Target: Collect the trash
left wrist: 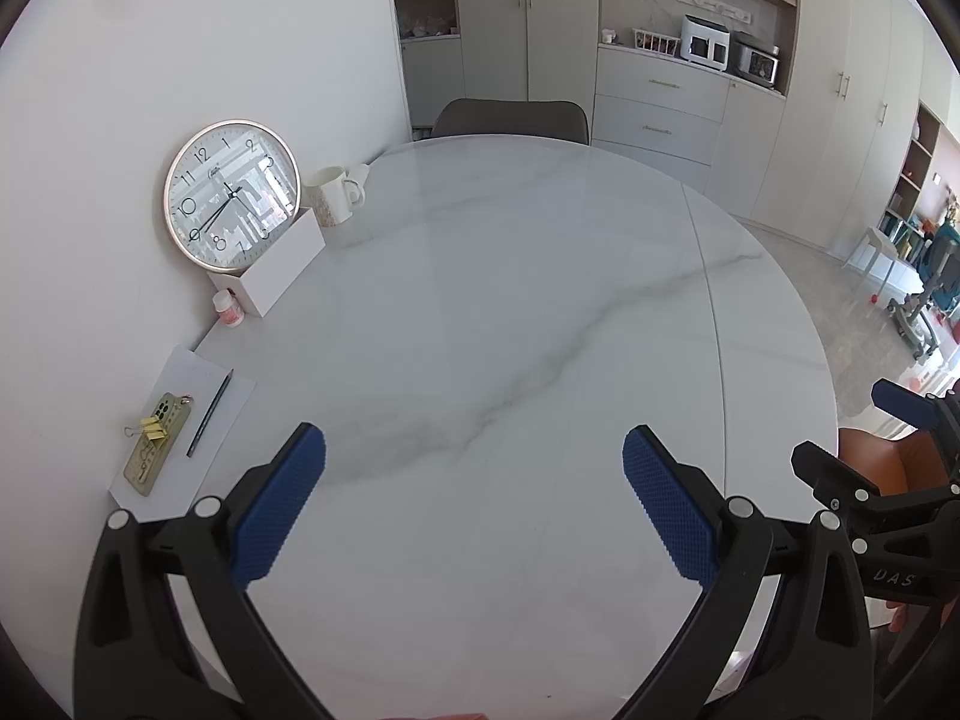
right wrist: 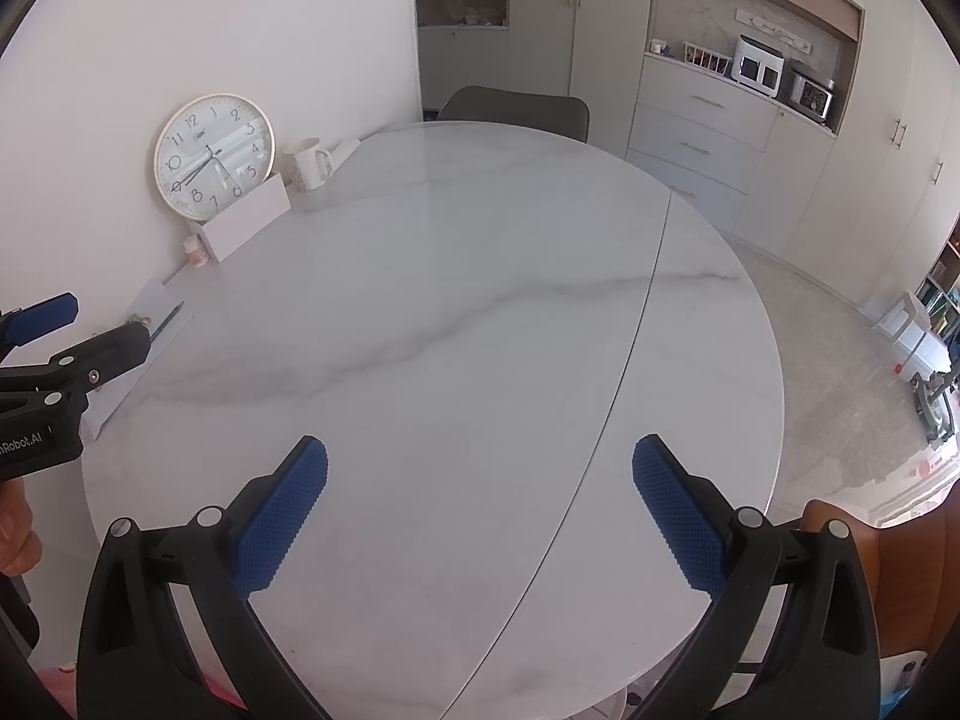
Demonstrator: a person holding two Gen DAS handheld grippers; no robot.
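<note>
My left gripper is open and empty, held above the near part of a round white marble table. My right gripper is open and empty too, above the same table, to the right of the left one. The right gripper shows at the right edge of the left wrist view; the left gripper shows at the left edge of the right wrist view. No loose trash shows on the table's middle.
Along the wall at the left stand a wall clock, a white box, a white mug and a small pill bottle. A paper sheet carries a phone, yellow clips and a pen. A grey chair stands behind the table; an orange chair is near right.
</note>
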